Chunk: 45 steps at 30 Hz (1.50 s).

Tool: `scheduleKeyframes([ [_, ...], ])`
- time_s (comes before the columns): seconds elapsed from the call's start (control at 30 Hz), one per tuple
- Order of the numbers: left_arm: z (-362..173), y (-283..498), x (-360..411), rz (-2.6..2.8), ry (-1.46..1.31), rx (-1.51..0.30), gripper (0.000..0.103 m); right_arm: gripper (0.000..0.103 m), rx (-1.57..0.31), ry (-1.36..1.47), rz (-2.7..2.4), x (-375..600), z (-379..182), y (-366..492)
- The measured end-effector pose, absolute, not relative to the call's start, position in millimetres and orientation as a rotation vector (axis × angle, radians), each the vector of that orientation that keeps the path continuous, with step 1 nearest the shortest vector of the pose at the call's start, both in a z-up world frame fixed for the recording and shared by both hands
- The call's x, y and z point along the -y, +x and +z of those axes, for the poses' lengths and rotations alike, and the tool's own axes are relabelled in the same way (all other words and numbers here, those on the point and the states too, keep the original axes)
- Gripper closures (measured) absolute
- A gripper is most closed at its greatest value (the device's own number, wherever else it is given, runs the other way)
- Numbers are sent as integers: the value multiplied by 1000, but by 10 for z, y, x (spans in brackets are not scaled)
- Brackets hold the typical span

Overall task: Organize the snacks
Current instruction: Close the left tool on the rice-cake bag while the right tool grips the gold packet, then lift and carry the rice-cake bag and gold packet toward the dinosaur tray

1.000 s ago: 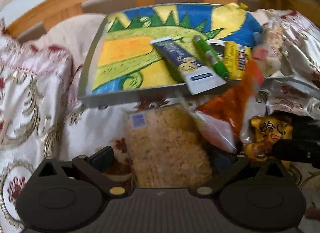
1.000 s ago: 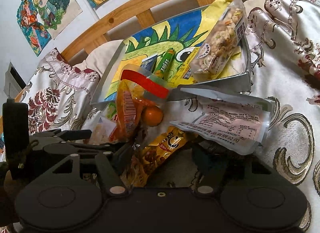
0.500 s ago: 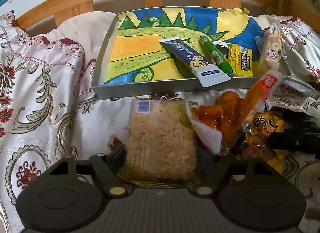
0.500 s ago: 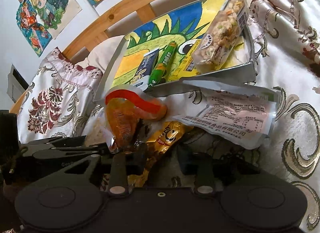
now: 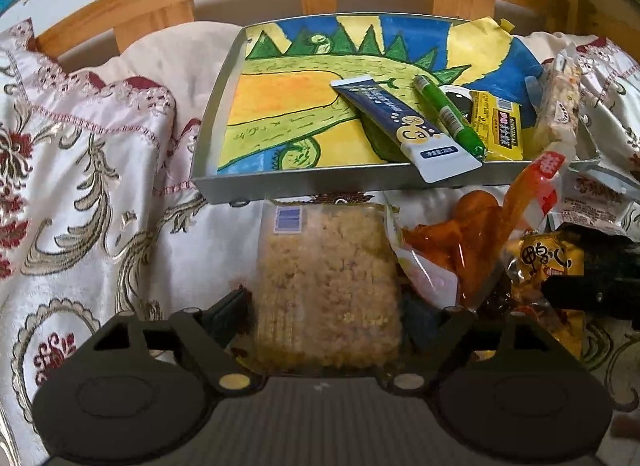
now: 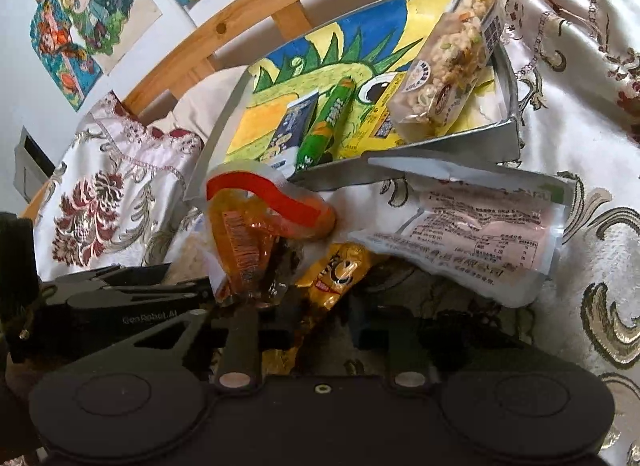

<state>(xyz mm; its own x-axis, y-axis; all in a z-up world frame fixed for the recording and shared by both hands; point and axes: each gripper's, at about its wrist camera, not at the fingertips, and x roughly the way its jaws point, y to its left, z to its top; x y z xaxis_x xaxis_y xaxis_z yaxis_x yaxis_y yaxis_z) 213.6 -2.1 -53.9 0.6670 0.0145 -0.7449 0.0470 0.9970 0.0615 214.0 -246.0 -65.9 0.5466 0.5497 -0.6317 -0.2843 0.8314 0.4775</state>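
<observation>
Crinkly plastic is the trouble here. The left claw [image 5: 324, 306] stands wide around the clear pack of crumbly yellow snack [image 5: 326, 286], just in front of the metal tray [image 5: 320, 185] on the bed; its jaws are opening slightly, and whether the pads press the pack I cannot tell. The right claw [image 6: 320, 318], also just in front of the tray, is closing on the yellow wrapper [image 6: 336, 274], pads near its sides. The orange bag [image 6: 256, 234] leans against that wrapper, so a lift could drag it along or pinch its film. The wide pack could slide out of a loose hold.
</observation>
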Motion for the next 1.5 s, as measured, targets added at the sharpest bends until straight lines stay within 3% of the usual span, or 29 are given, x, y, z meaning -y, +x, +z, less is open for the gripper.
scheduleKeyframes([
  [0.07,-526,2123,25,-25,69,-841,25,80,-862,336,515,2448,-653,2132],
  [0.73,-386,1555,-31,21,-68,-870,26,83,-740,15,523,2130,-377,1718],
  [1.5,-256,1071,-4,47,-158,-740,26,85,-532,-190,471,2059,-153,1354],
])
